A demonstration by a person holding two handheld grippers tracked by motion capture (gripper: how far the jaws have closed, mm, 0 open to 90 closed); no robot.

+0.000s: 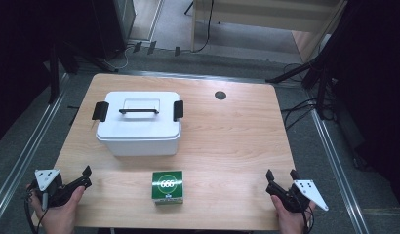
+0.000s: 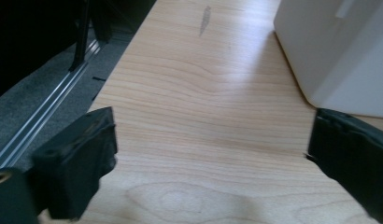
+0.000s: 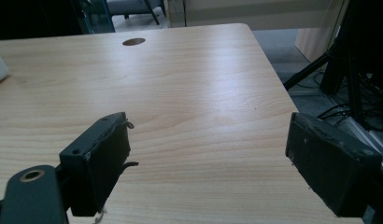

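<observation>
In the high view the left gripper (image 1: 86, 176) sits at the lower left of the frame, over the near left corner of the table (image 1: 237, 136), and the right gripper (image 1: 282, 175) at the lower right, over the near right corner. Both have their fingers spread wide with nothing between them — the two gripper views show bare wood in each gap. The green box (image 1: 167, 186), marked 666 on top, stands at the lower centre of the frame, near the table's front edge, between the two grippers and well apart from each. Just above it in the frame, left of centre, stands the white bin (image 1: 138, 123) — lid on, black handle flat, a black latch at each end. Its corner (image 2: 339, 56) fills the upper right of the left gripper view.
</observation>
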